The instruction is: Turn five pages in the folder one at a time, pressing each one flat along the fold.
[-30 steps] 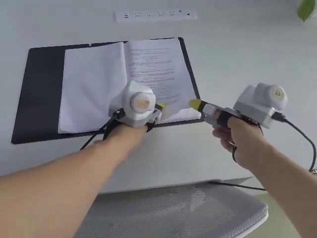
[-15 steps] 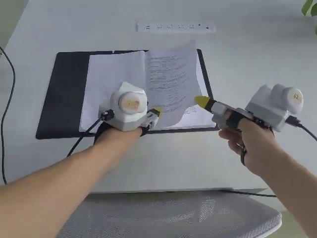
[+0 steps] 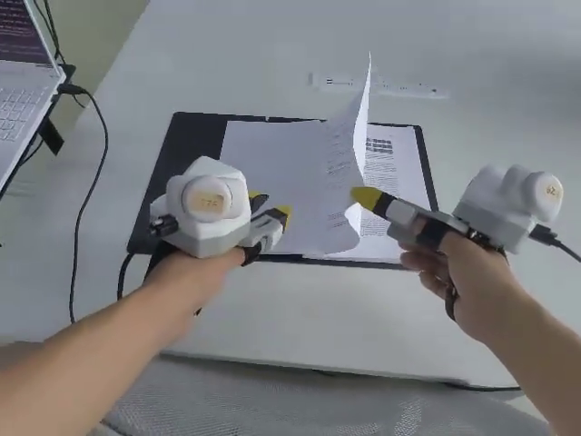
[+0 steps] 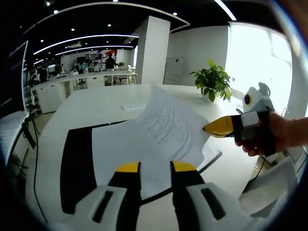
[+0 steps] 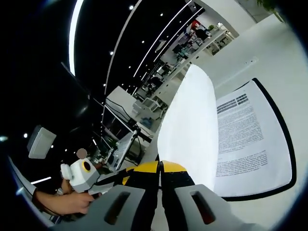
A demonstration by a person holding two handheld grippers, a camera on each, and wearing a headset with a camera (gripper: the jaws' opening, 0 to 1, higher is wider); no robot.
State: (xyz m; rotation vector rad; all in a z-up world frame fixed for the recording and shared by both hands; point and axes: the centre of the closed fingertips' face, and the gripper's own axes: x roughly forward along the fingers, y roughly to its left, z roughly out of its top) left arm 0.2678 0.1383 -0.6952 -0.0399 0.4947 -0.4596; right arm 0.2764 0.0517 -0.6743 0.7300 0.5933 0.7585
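Head view: I see the folder (image 3: pixel 182 182) open on the table (image 3: pixel 272 54), one page (image 3: pixel 336 173) standing upright mid-folder; my right gripper (image 3: pixel 363 195) is clamped on that page's lower edge; the left gripper (image 3: pixel 270 207) hangs over the folder's near side.
Left gripper view: its jaws stand slightly apart, empty.
Right gripper view: jaws pressed together on the page (image 5: pixel 192 125).

Laptop (image 3: pixel 14 95) cut off left, page (image 3: pixel 334 182) print illegible (too small)
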